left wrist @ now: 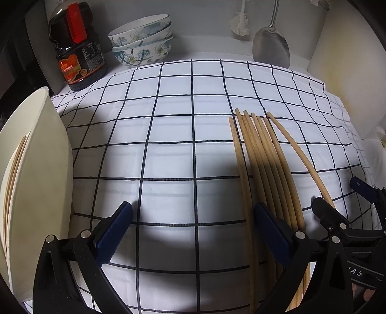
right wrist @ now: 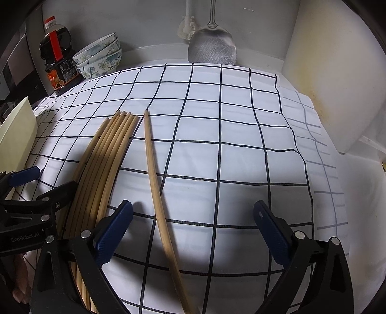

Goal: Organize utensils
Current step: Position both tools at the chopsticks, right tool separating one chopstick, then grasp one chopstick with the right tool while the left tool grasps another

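Your right gripper hangs with its blue-padded jaws spread as wide as they go, straddling a single pale bamboo chopstick that lies on its own on the white cloth with the dark grid; nothing presses on it yet, so it reads as a pick lined up rather than a pick made. Your left gripper is likewise apart and clamped on nothing; its right-hand finger sits over the lower part of the bundle of bamboo chopsticks, which lie side by side, just beside the loose one.

The likely reason for that separation is plain — one stick apart from the rest gives your jaws room to close without dragging its neighbours. The cream plastic holder stands at the far left edge of the cloth, with a couple of chopsticks already showing inside it; that is probably where these go.

Mind the crowding: both grippers work close together, the left one's finger just left of your right one. Further back, well clear, stand a dark sauce bottle with a red cap, a stack of floral ceramic bowls, a steel spatula and a white brush — none blocks the path to the holder.
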Demonstrator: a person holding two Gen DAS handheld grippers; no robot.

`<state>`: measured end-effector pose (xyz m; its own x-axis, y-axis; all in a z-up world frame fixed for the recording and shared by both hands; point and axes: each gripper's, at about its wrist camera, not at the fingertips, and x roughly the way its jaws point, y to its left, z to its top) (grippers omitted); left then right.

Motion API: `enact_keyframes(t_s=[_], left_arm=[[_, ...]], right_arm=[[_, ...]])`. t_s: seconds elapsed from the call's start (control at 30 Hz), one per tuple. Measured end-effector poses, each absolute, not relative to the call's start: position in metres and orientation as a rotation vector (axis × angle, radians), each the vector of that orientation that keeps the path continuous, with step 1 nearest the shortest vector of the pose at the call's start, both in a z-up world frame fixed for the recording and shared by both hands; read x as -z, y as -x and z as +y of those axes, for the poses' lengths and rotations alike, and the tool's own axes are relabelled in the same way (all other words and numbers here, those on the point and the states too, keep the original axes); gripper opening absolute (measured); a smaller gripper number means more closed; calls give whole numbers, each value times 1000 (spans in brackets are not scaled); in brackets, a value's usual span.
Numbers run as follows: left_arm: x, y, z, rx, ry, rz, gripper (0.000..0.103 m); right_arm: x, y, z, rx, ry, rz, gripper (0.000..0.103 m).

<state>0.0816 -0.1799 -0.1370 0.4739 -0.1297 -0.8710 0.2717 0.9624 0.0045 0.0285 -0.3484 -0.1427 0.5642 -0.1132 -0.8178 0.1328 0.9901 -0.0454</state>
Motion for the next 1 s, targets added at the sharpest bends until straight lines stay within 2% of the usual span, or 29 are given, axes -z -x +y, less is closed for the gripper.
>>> enact_keyframes(t_s=[0.43, 0.47, 0.5, 0.53, 0.57, 0.6, 0.63, 0.67, 0.73, 0.77, 0.8, 0.9, 1.0], left_arm=[[136, -83, -181, 230, -143, 1067, 97], [136, -83, -181, 232, -144, 1065, 97], [136, -83, -181, 239, -147, 1059, 94], [135, -82, -182, 252, -154, 1051, 89], [133, -80, -183, 263, -159, 1043, 84], [132, -79, -184, 273, -163, 1036, 75], [130, -77, -186, 282, -166, 1030, 64], [129, -76, -188, 291, -168, 1025, 59], [127, -72, -191, 309, -177, 1013, 33], [126, -71, -192, 315, -179, 1012, 26], [126, -70, -194, 320, -182, 1012, 13], [126, -69, -196, 329, -187, 1017, 8], [125, -70, -191, 335, -164, 1039, 7]], right_arm=[[143, -27, -347, 138, -19, 946, 93], [142, -26, -346, 131, -16, 941, 89], [142, -25, -344, 123, -8, 935, 80], [140, -24, -340, 102, 8, 924, 74], [139, -23, -337, 87, 21, 917, 61], [138, -23, -335, 76, 30, 913, 50], [138, -22, -330, 59, 42, 910, 44], [137, -22, -327, 51, 48, 909, 35], [136, -22, -321, 35, 63, 909, 22], [136, -22, -318, 31, 71, 909, 13], [136, -22, -316, 37, 87, 911, 7], [135, -23, -318, 38, 67, 921, 6], [133, -22, -328, 36, -14, 938, 6]])
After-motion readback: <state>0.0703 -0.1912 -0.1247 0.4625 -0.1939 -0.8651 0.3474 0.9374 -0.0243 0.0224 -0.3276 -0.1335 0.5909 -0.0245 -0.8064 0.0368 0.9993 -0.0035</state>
